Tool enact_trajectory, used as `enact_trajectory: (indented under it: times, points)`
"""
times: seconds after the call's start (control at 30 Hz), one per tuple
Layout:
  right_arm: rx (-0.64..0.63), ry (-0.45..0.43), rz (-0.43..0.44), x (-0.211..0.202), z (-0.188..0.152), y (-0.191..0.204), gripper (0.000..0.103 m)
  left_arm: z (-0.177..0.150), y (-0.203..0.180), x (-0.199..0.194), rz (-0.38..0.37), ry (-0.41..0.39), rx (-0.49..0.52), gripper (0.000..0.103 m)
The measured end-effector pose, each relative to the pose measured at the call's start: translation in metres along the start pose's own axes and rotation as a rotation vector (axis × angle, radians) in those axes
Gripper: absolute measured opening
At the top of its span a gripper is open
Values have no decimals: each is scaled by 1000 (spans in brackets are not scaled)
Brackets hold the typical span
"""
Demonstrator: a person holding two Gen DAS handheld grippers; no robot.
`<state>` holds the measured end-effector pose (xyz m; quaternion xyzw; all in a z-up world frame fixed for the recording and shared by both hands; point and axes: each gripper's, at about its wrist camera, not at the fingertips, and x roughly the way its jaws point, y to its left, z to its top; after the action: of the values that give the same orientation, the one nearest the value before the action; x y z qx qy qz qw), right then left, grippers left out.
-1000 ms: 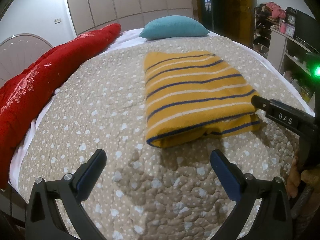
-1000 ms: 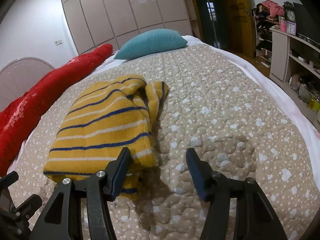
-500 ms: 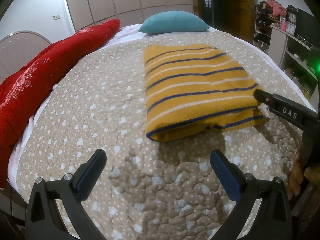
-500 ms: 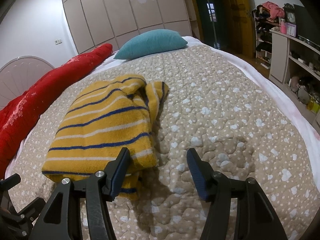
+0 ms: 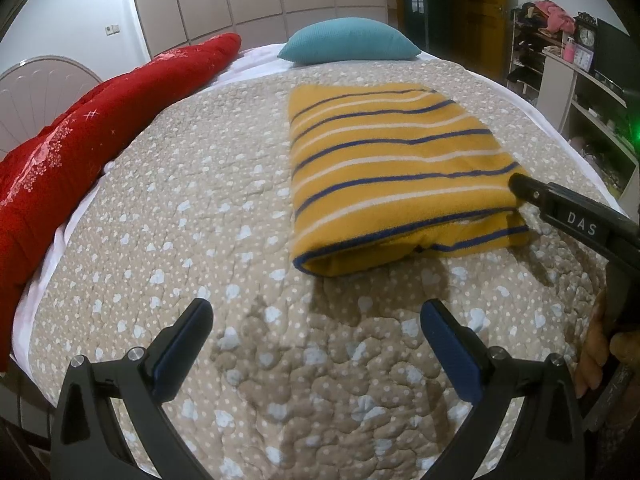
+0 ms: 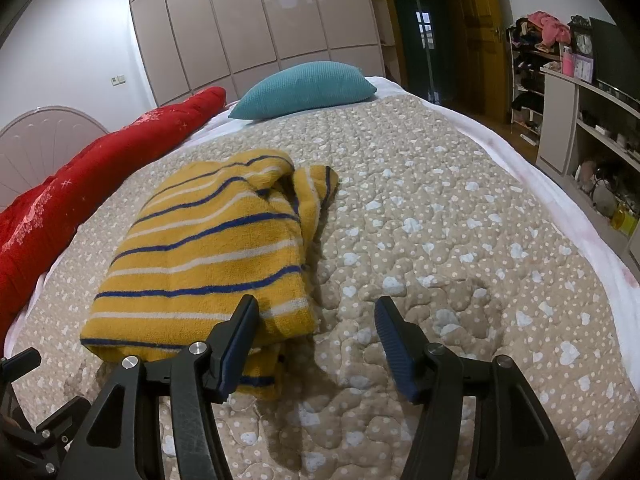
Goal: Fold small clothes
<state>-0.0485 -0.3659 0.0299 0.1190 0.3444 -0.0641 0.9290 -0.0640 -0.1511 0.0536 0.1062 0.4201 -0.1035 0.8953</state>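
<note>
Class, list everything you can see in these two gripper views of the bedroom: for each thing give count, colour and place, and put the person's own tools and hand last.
Folded garment: one, mustard yellow with navy and white stripes, on the quilt, centre.
Quilt: one, beige with white hearts and dots, covering the bed.
Pillow: one, teal, far end of the bed.
Red duvet: one, red with pale print, along the bed's left edge.
Wardrobe: one, beige doors, far wall.
Shelving unit: one, white, cluttered, right wall.
Clock: one, dark frame, on the shelving.
Left gripper: one, black, blue pads, open above the quilt.
Right gripper: one, black, open at the garment's near corner.
Hand: one, at the right gripper's handle.
</note>
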Motion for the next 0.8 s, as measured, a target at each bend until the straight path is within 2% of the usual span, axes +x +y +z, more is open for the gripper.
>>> enact_trajectory:
  times: [0.8]
  points:
    - [-32, -6, -27, 0, -2, 6, 68, -3, 4, 9, -32, 27, -16, 103]
